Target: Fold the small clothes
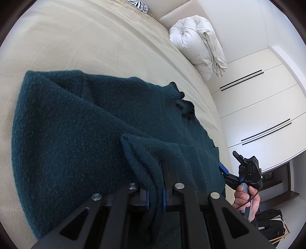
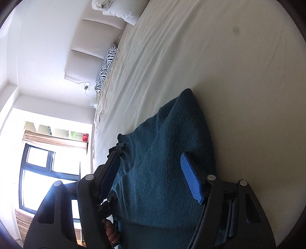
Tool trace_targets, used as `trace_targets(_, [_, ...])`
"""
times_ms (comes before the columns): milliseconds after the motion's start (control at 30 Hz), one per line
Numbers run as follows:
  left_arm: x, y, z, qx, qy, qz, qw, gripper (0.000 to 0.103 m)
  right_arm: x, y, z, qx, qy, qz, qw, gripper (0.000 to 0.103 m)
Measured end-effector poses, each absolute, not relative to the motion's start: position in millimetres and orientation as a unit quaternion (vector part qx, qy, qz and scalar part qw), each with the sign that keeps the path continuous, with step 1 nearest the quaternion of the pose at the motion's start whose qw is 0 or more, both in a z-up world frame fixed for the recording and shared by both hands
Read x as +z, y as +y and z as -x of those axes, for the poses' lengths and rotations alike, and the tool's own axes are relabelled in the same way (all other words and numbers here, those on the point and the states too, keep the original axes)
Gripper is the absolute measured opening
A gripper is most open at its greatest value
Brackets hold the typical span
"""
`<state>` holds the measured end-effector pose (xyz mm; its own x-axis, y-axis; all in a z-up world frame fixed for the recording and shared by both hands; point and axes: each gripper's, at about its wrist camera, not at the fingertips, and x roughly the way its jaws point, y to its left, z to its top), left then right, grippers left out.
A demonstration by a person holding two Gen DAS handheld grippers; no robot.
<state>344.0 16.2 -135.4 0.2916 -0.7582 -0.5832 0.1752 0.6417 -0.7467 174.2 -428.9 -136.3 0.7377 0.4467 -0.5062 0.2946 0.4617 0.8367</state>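
The sweater (image 1: 80, 122) hem was pinched in the left claw (image 1: 155, 191) for folding on the bed (image 1: 86, 38); the right claw (image 2: 153, 182) was held apart, empty.

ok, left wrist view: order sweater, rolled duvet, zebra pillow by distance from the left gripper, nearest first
1. Teal sweater: a fold pinched in the left gripper, bottom centre.
2. Rolled white duvet: upper right, at the bed's edge.
3. Zebra pillow: top, far end of the bed.

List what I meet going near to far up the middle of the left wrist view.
left gripper shut on a fold of the teal sweater → bare beige bed sheet → zebra-print pillow at the far edge.
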Motion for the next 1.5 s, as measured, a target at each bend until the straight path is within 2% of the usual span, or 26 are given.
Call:
trace_targets(133, [-140.7,17.4,-344.8,-0.32,0.499,0.295,0.749,0.012,-151.2,-454.0,-202.5,0.043,0.345,-0.562,0.75,0.065])
trace_targets(267, [-143.1,17.5,-346.4,-0.323,0.496,0.3,0.748,0.012,-153.8,-456.3,-212.2,0.056,0.354,-0.556,0.75,0.065])
trace_targets(567, [-140.6,27.3,-347.0,-0.331,0.502,0.324,0.73,0.014,-152.9,-417.3,-133.4,0.12,0.387,-0.508,0.76,0.065])
trace_targets(633, [-134.0,36.4,-339.8,-0.322,0.502,0.333,0.73,0.025,-147.1,-414.6,-105.9,0.114,0.386,-0.5,0.767,0.065])
trace_targets(700, [-121.2,50.7,-326.8,-0.309,0.492,0.343,0.738,0.057,-141.9,-411.3,-75.5,0.115,0.383,-0.501,0.767,0.065])
trace_targets(800, [-95.3,76.6,-292.4,-0.276,0.471,0.327,0.771,0.077,-135.6,-399.6,-13.9,0.111,0.377,-0.495,0.775,0.066])
trace_targets(967, [-80.4,108.9,-203.9,-0.262,0.47,0.301,0.787,0.078,-129.5,-382.5,68.6,0.095,0.358,-0.49,0.789,0.066])
trace_targets(1200, [-102.2,133.6,-79.9,-0.232,0.505,0.309,0.772,0.078,-133.1,-388.0,169.1,0.044,0.358,-0.472,0.804,0.066])
trace_targets(1500, [-109.8,139.3,-7.1,-0.253,0.519,0.318,0.752,0.078,-129.7,-393.8,227.7,0.005,0.379,-0.434,0.817,0.066])
